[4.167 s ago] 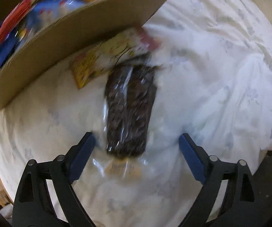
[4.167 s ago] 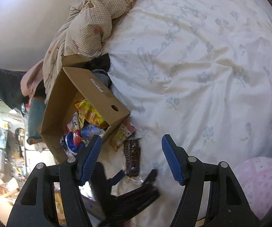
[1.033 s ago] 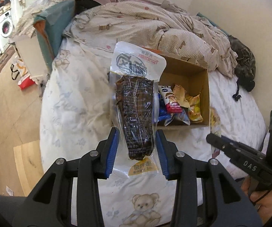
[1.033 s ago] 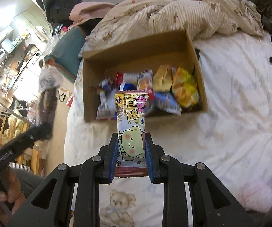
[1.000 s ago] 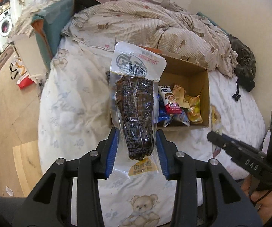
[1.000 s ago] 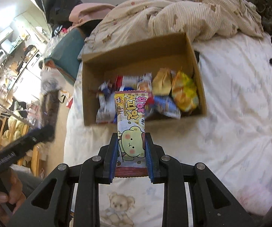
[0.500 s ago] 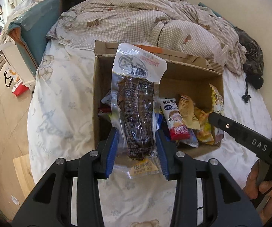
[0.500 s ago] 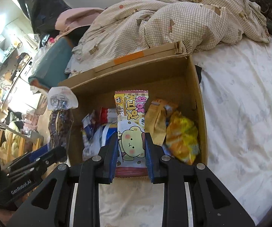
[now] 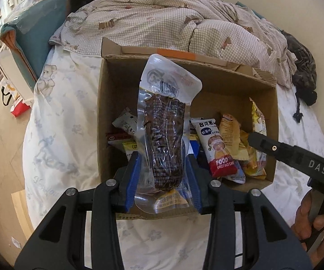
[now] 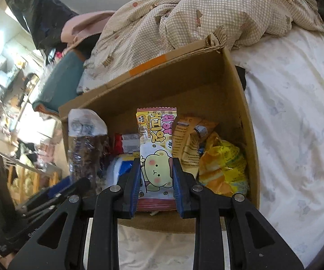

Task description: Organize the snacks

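Observation:
My left gripper (image 9: 163, 175) is shut on a clear packet of dark snack (image 9: 165, 139) and holds it upright over the near left part of the open cardboard box (image 9: 240, 85). My right gripper (image 10: 155, 180) is shut on a pink and yellow bear snack packet (image 10: 156, 153) and holds it over the box's (image 10: 184, 85) near middle. The dark packet also shows in the right wrist view (image 10: 84, 148), and the right gripper shows at the right of the left wrist view (image 9: 274, 148). Several snack packets (image 9: 220, 150) lie in the box.
The box sits on a white bed sheet (image 9: 56, 121). A checked quilt (image 9: 173, 22) is bunched behind it. A dark garment (image 9: 301, 72) lies at the far right. A teal cushion (image 9: 33, 36) and floor clutter are to the left. A hand (image 9: 315, 220) grips the right tool.
Both grippers have moved forward and down from above the bed until their packets hang over the box. Both stay shut on their packets.

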Tool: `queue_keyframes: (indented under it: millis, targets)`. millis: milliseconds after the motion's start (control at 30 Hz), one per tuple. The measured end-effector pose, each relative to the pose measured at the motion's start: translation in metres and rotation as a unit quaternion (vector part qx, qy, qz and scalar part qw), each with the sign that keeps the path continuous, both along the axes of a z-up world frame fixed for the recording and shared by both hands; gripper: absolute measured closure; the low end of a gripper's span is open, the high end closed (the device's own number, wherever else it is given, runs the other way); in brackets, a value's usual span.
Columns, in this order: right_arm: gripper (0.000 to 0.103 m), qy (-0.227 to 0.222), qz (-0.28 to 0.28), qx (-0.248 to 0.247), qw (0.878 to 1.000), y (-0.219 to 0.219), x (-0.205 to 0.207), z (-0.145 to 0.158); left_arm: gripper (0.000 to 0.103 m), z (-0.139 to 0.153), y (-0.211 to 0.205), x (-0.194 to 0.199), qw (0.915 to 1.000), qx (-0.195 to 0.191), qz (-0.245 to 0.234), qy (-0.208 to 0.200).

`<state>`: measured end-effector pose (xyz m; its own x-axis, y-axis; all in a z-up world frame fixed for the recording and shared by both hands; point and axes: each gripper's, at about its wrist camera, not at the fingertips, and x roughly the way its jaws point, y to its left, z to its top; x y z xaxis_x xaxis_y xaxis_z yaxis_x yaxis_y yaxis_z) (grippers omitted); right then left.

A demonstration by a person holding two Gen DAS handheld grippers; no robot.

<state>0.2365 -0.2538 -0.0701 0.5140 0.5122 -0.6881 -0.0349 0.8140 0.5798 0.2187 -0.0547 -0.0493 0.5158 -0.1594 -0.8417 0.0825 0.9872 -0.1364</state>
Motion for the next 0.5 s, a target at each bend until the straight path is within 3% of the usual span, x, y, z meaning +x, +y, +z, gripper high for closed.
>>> queue_keyframes:
  millis: [100, 200, 233, 300, 333, 400, 433, 500]
  targets:
    - [0.075, -0.01, -0.004, 0.02, 1.0, -0.004, 0.0, 0.004, 0.063, 0.002, 0.002, -0.001, 0.9998, -0.014, 0.004, -0.013]
    - [0.072, -0.02, -0.01, 0.041, 0.999, -0.009, -0.001, 0.007, 0.061, 0.011, 0.001, -0.004, 0.9992, -0.003, 0.005, -0.038]
    - [0.072, -0.022, -0.015, 0.045, 0.999, -0.011, -0.001, 0.008, 0.057, 0.013, 0.0, -0.004, 0.9991, 0.0, 0.003, -0.043]
    - [0.072, -0.025, -0.013, 0.056, 0.998, -0.012, -0.001, 0.01, 0.032, 0.017, 0.0, -0.005, 0.9988, 0.006, 0.006, -0.048]
    - [0.068, -0.025, -0.011, 0.053, 0.998, -0.011, -0.001, 0.01, 0.028, 0.019, 0.001, -0.007, 0.9985, 0.01, 0.011, -0.053]
    - [0.046, -0.03, -0.015, 0.029, 0.999, -0.009, -0.004, 0.014, 0.024, 0.023, 0.003, -0.01, 0.9977, 0.011, 0.015, -0.065]
    - [0.03, -0.038, -0.017, 0.018, 0.999, -0.009, -0.007, 0.017, 0.024, 0.026, 0.004, -0.012, 0.9974, 0.014, 0.015, -0.069]
    - [0.026, -0.05, -0.018, -0.001, 0.999, -0.007, -0.012, 0.023, 0.024, 0.03, 0.005, -0.015, 0.9966, 0.023, 0.017, -0.077]
